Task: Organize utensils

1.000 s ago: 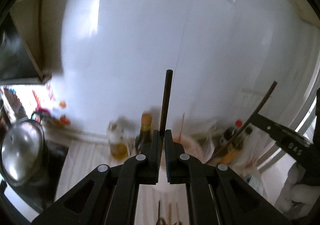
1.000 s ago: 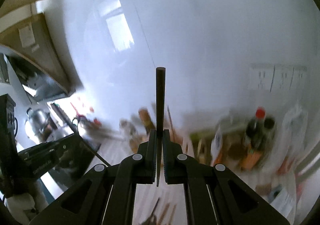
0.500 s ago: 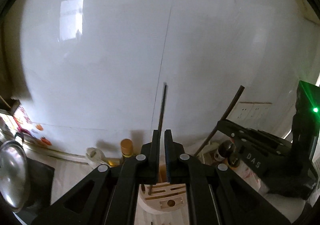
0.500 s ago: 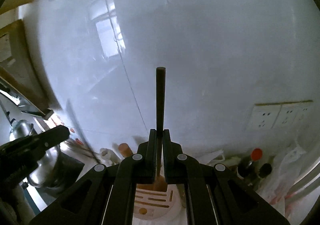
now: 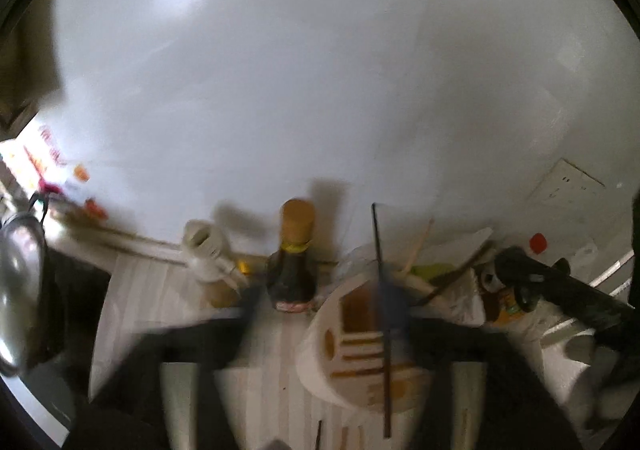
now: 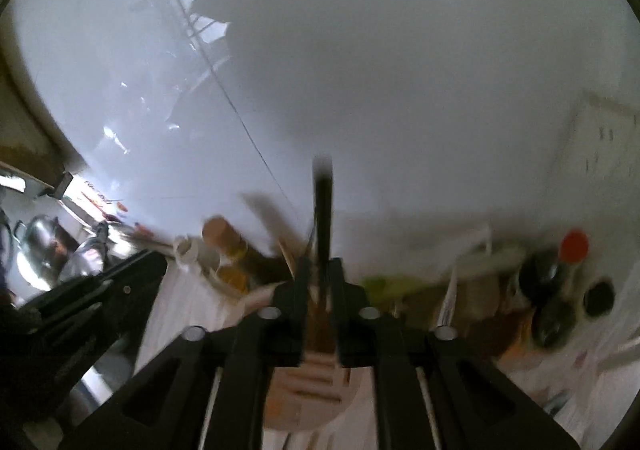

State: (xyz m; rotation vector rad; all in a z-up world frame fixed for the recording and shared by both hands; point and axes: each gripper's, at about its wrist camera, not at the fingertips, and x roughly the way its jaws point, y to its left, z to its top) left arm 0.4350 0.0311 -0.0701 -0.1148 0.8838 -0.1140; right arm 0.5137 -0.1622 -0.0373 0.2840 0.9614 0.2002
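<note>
Glossy white wall (image 5: 320, 90) reflects a window (image 6: 196, 6).

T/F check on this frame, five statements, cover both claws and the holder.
1. The right claw grips a dark chopstick. True.
2. The left claw is clamped shut. False: despite the blur, its fingers read as spread wide apart.
3. In the left wrist view, a brown-capped bottle stands left of the white slotted holder. True.
4. The red-capped bottle sits inside the holder. False: it stands off to the right among other bottles.
5. The holder has slots in its top. True.
</note>
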